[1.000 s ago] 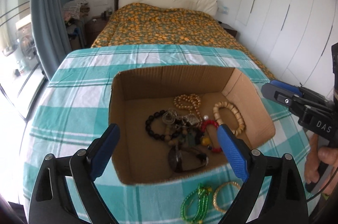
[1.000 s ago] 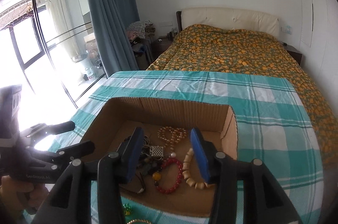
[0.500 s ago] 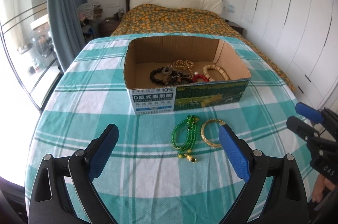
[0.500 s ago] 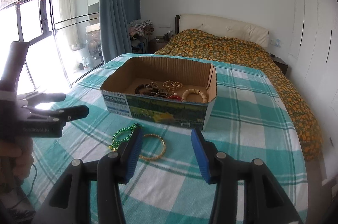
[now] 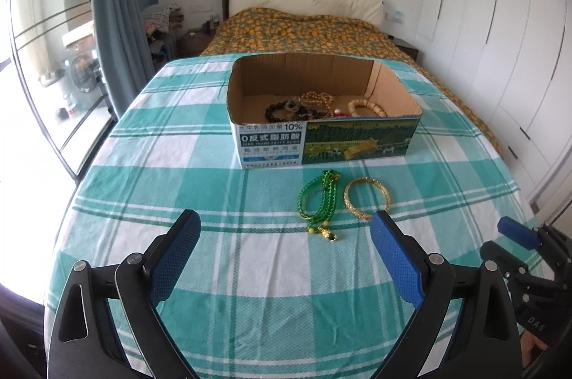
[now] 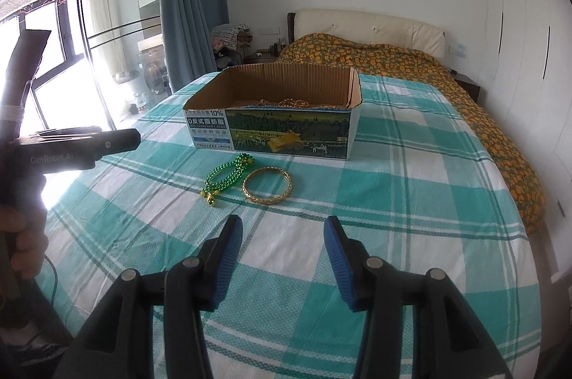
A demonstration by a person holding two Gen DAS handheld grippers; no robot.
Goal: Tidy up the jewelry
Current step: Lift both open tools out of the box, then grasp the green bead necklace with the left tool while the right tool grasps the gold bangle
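A green beaded necklace (image 5: 319, 200) and a plain gold metal bangle (image 5: 366, 197) lie side by side on the teal-and-white checked worktop (image 5: 171, 171), in the middle of the frame, just in front of an open cardboard box with a printed front (image 5: 323, 146) that holds more beaded bracelets. The left tool (image 5: 285, 257) sits in the lower frame, spread wide and empty, apart from both pieces. The right tool (image 6: 283, 250), lower centre in its own view, stands partly spread, gripping nothing, with bare cloth between it and the bangle (image 6: 267, 189). The worktop's edges curve away left and right, with open cloth all round the box.
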